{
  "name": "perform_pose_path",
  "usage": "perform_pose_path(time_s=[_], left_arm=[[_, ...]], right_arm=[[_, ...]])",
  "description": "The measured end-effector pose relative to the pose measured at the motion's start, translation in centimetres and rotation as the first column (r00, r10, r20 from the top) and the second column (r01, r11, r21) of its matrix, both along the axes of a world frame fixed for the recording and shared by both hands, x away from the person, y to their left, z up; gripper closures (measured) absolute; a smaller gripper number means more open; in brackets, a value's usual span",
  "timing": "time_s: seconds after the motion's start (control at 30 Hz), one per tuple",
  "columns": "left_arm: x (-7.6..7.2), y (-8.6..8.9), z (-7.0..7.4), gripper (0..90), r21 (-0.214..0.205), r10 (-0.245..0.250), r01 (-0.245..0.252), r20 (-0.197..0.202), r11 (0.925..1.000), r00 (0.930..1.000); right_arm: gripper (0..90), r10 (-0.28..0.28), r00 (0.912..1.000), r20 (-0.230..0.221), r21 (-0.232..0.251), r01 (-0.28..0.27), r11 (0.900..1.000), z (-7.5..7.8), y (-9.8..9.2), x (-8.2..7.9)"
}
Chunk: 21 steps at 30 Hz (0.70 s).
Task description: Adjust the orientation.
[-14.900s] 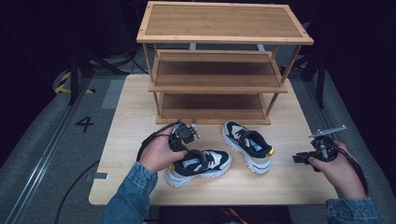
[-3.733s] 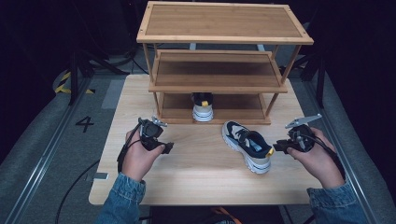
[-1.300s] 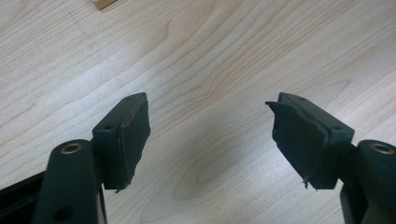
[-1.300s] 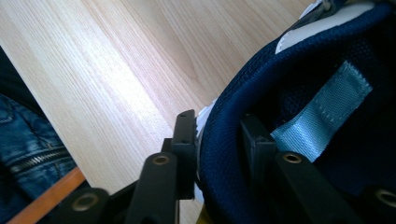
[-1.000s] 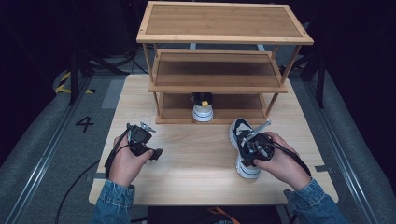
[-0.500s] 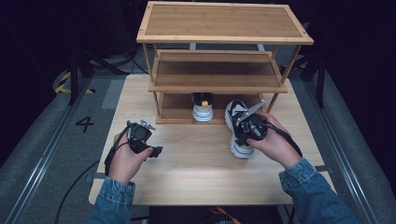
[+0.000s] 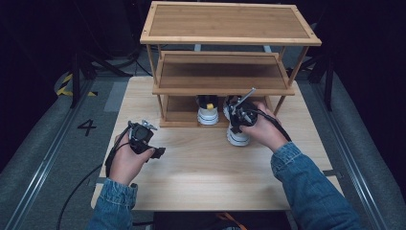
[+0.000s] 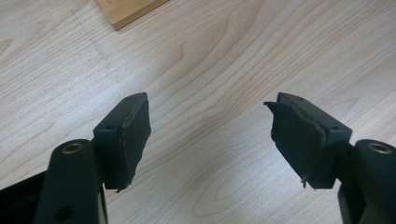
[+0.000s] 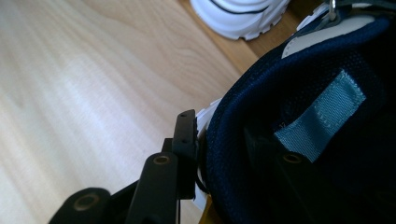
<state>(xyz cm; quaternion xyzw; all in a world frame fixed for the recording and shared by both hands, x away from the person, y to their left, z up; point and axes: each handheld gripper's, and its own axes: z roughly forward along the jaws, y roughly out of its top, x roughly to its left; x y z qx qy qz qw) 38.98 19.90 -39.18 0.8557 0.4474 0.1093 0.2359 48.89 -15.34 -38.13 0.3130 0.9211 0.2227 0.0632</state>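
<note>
Pale wooden table (image 7: 201, 177) carries a three-tier bamboo shoe rack (image 7: 225, 52) at its far side. On the rack's bottom tier stands a white sneaker with a dark opening (image 7: 208, 109), heel toward the person. Just beside it, at the front edge of that tier, the second white sneaker with a navy mesh collar (image 7: 236, 135) is held by the right gripper (image 7: 241, 115), whose jaws are clamped on the collar, one pad outside and one inside the opening (image 9: 219, 154). Well in front of the rack's left corner, the left gripper (image 7: 142, 138) hovers over bare tabletop, its jaws wide apart and holding nothing (image 8: 210, 135).
</note>
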Motion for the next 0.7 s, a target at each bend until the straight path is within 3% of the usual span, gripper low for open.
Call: perform_pose_path(time_s=[0.33, 0.5, 0.6, 0.7], left_arm=[[0.0, 0.2, 0.0, 28.8, 0.0, -0.01, 0.01, 0.0, 1.0, 1.0], [0.0, 0.3, 0.0, 28.8, -0.005, 0.0, 0.0, -0.001, 1.0, 1.0], [-0.1, 0.3, 0.0, 28.8, -0.003, 0.0, 0.0, 0.001, 1.0, 1.0], [-0.1, 0.2, 0.1, 28.8, -0.001, -0.003, 0.003, 0.001, 1.0, 1.0]], right_arm=[[71.0, -0.007, 0.9999, -0.012, -0.006, 0.007, 1.0, -1.3, 1.3, 2.2], [68.7, -0.003, 0.9999, -0.01, -0.01, 0.003, 1.0, -1.1, 1.5, 2.4], [65.8, 0.001, 0.9999, 0.017, -0.021, -0.001, 0.9998, -1.1, 1.6, 2.2], [57.2, 0.022, 0.9924, 0.121, -0.037, -0.017, 0.9992, -0.8, 1.5, 2.0]])
